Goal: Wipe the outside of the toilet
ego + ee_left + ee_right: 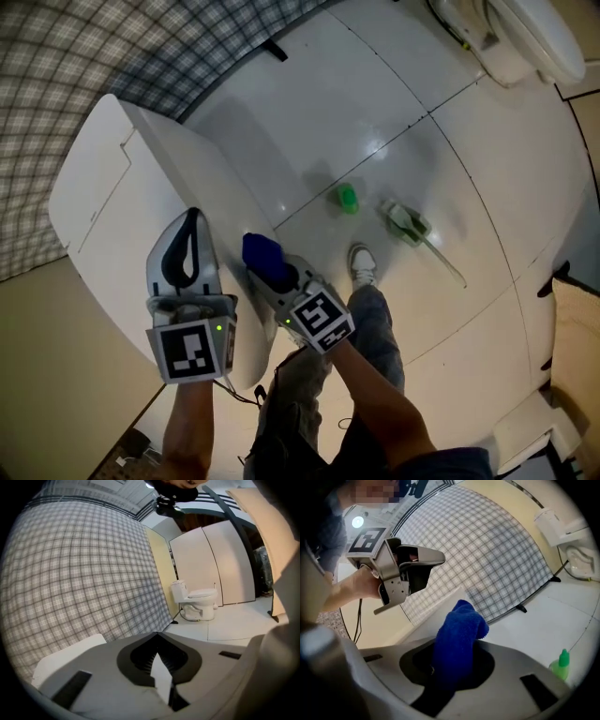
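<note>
Blue cloth (pixel 459 630) is clamped in the right gripper (pixel 279 277). Left gripper (pixel 192 223) is closed and apparently empty. Toilet (pixel 520 37) stands well apart, across the floor. No wiping contact shows; the whole exterior probably remains to be wiped.

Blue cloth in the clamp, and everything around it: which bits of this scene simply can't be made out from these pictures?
Blue terry cloth: its lower end vanishes between the right gripper's shut jaws, right gripper view.
Near white toilet: its base is hidden under its own top, head view.
Far white toilet: cut off by the top edge, head view.
Small green bottle: label too small to read, head view.
</note>
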Available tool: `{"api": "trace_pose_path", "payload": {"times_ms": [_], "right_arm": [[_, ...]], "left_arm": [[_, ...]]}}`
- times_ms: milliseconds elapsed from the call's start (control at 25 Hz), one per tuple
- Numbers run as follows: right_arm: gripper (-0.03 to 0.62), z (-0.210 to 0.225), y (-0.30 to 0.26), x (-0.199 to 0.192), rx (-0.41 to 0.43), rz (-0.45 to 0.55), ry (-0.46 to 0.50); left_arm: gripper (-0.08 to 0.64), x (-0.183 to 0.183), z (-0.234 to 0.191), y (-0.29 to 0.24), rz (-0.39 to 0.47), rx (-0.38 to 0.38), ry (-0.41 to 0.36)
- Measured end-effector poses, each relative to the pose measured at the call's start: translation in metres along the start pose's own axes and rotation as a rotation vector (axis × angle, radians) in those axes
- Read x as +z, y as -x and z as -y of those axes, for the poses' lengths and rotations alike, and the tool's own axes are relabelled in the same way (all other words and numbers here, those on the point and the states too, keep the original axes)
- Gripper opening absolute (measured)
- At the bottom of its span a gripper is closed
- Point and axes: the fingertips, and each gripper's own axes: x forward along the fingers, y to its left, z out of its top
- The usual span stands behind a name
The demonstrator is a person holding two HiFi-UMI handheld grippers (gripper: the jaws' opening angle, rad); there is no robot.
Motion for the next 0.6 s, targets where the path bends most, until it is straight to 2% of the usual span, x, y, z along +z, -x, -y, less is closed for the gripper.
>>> {"api": "trace_pose_path", "payload": {"times_ms": [80, 280, 480, 600], "right_arm": [[0.075, 0.011, -0.013, 0.027, -0.013, 0.034, -0.006], [0.075, 0.066, -0.086, 0.089, 0.009, 0.129, 0.017], [0.075, 0.127, -0.189, 0.104, 0.108, 0.113, 0.027], [0.075, 0.157, -0.245, 0.104, 0.15, 0.093, -0.03]], "left_arm": [[0.017, 0.008, -0.008, -0.011, -0.003, -0.01, 0.021], [0.017, 0.025, -0.032, -0.05, -0.004, 0.013, -0.005], [0.017, 0.04, -0.038, -0.12, 0.037, 0.033, -0.033], [0.017, 0.035, -0.051, -0.159, 0.041, 0.053, -0.033]]}}
